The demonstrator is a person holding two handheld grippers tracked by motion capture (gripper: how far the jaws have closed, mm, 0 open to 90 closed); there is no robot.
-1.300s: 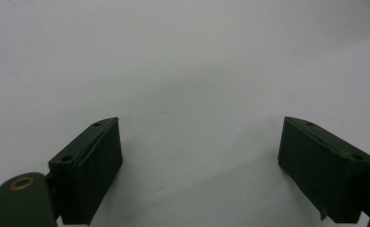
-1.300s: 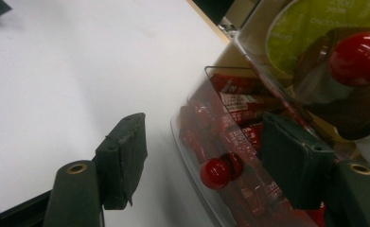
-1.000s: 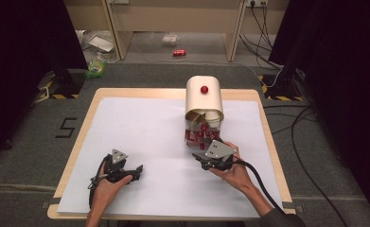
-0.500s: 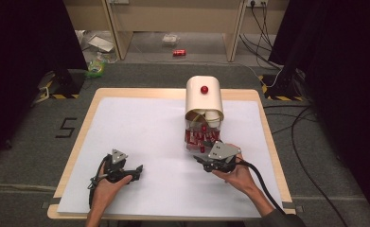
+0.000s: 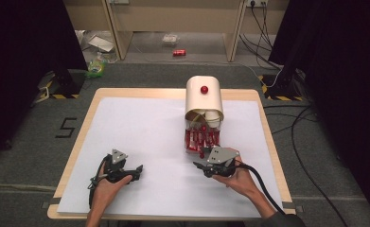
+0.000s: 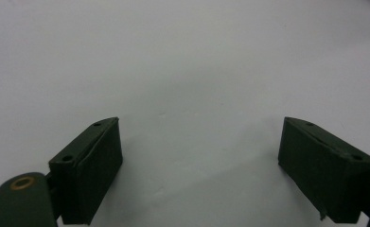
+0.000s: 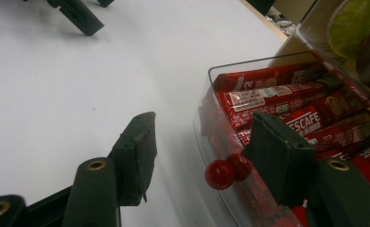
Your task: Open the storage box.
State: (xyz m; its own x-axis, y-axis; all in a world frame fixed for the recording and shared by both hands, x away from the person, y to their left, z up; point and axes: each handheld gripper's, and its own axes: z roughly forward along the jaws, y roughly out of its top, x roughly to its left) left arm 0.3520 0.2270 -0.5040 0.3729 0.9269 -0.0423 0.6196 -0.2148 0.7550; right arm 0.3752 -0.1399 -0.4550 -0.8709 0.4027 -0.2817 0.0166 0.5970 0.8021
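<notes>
Two grippers, left gripper (image 6: 201,175) released; right gripper (image 7: 211,151) unclenched, closing around red knob (image 7: 219,174).

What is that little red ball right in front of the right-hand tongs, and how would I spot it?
Find the cream, round-topped box at the table's far edge. A clear drawer full of red coffee sachets sticks out below it. The small red knob sits on the drawer's front wall, round and glossy, unlike the flat sachets.

The clear drawer (image 7: 277,142) of red sachets (image 7: 268,97) is cut off at the frame's right edge.
</notes>
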